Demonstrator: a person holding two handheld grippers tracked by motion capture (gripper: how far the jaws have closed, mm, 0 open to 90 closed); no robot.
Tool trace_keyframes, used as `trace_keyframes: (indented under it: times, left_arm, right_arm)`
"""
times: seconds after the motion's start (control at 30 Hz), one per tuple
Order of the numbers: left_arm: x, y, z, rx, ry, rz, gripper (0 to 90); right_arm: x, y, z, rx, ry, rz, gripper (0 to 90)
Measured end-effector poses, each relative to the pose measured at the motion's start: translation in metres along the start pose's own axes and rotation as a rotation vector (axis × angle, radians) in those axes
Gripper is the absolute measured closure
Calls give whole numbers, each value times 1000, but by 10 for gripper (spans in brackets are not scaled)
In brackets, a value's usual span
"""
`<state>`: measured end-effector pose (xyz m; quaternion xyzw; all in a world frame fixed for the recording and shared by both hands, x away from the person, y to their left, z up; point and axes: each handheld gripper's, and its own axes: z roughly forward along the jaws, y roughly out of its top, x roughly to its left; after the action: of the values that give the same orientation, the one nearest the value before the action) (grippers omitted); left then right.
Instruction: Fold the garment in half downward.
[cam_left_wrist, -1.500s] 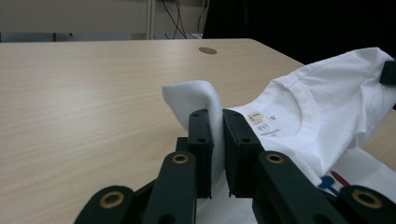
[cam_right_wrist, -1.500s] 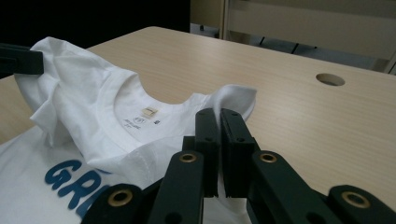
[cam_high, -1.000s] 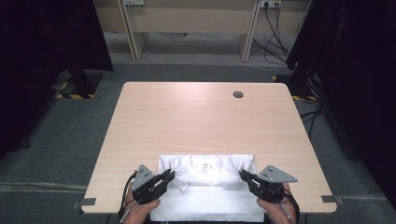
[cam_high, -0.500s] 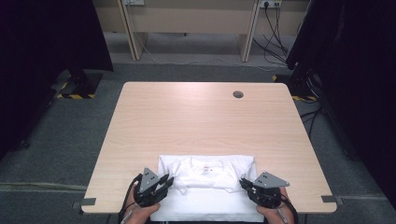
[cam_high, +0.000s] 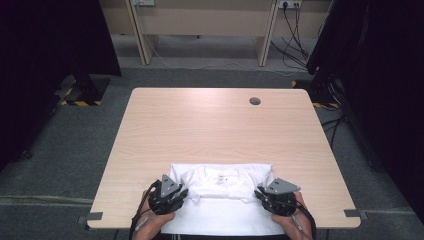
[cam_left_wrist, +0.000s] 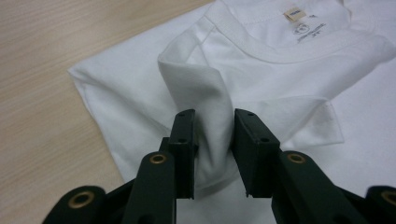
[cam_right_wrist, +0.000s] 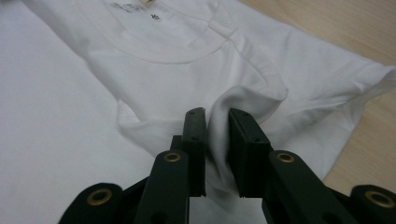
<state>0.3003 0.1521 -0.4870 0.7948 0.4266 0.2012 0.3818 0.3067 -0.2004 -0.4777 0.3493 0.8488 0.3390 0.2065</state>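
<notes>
Both of my hands sit a little nearer the table's front edge than a second back, and the jaws of both tongs have just been easing apart. Item one, white cotton T-shirt (cam_high: 220, 200): lies flat at the near edge of the pale wooden table (cam_high: 210, 130), round neckline and printed label toward the far side, lower hem hanging off the front. Both sleeves look already folded inward over the body, so the upper part shows as a neat rectangle. Item two, left gripper (cam_left_wrist: 212, 140): black two-jaw tongs at the shirt's left shoulder, a raised pleat of white cloth standing between the jaws; the pads stand slightly off the fabric, grip slack rather than clamped. Item three, right gripper (cam_right_wrist: 215, 140): same pattern at the right shoulder, a bunched ridge of cloth between the jaws, the gap narrow and the cloth brushing both pads without being pinched flat, as far as I can judge. Status: side folds appear complete and the shoulders set down; I reckon this is the release after a fold. Outstanding, by my estimate: withdraw both tongs clear of the pleats, smooth them, then fold the body lengthwise to finish the bundle.
</notes>
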Motion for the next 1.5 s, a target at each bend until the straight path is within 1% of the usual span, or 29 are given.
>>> trace_keyframes:
  times: [0.1,0.23,0.37,0.43,0.5,0.6,0.63,0.7,0.73,0.77,0.8,0.87,0.9,0.97,1.03,1.07,1.1,1.13,1.2,1.27,1.3,1.33,1.37,1.4,1.43,1.47,1.5]
  left_arm:
    - [7,8,9,7,6,-13,680]
    - [22,23,24,16,10,-40,677]
    - [36,36,40,14,16,-67,672]
    - [43,41,47,10,18,-80,671]
    - [48,45,51,9,21,-86,670]
    - [49,49,54,18,33,-72,656]
    - [49,49,53,19,37,-71,638]
    - [49,48,52,7,23,-88,591]
    - [49,48,51,-20,6,-115,547]
    - [49,48,50,-27,4,-127,502]
    - [47,49,48,-35,6,-125,480]
    - [46,52,44,-73,0,-140,417]
    - [45,55,43,-86,10,-157,388]
    - [46,63,43,-109,48,-155,345]
    - [48,69,48,-110,68,-161,316]
    - [49,72,51,-111,74,-168,306]
    - [50,74,54,-112,82,-172,300]
    - [52,75,58,-102,87,-167,296]
    - [54,77,67,-91,95,-171,288]
    - [54,77,75,-82,101,-175,283]
    - [54,77,78,-78,98,-172,292]
    - [53,76,82,-69,90,-159,330]
    - [53,76,83,-65,86,-148,387]
    - [50,72,86,-74,94,-120,450]
    - [50,72,86,-74,94,-120,613]
    - [50,72,86,-74,94,-120,613]
    - [49,69,85,-86,101,-123,613]
  right_arm:
    - [-10,10,10,15,-11,1,765]
    - [-28,26,27,30,-23,6,759]
    - [-44,39,41,29,-39,28,756]
    - [-48,43,46,29,-44,39,756]
    - [-53,47,52,25,-51,50,755]
    - [-57,49,55,23,-50,79,733]
    - [-57,49,55,22,-50,86,696]
    - [-59,50,53,10,-41,115,636]
    - [-60,50,52,2,-43,121,593]
    - [-62,52,51,-22,-53,133,559]
    - [-63,54,49,-33,-53,138,538]
    - [-67,59,47,-62,-51,161,482]
    - [-69,62,47,-73,-64,170,466]
    - [-74,67,49,-74,-78,186,439]
    - [-78,71,55,-73,-76,194,423]
    - [-78,73,58,-67,-67,193,419]
    - [-78,74,61,-62,-65,194,420]
    - [-78,75,64,-59,-68,189,421]
    - [-79,76,71,-48,-58,187,432]
    - [-79,77,77,-38,-46,177,466]
    - [-79,78,81,-34,-45,167,506]
    - [-79,78,83,-31,-40,163,553]
    - [-79,78,86,-18,-32,142,601]
    - [-79,77,88,-8,-35,135,658]
    - [-79,77,88,-8,-35,135,658]
    - [-80,76,89,-16,-34,134,658]
    - [-80,76,89,-16,-34,134,771]
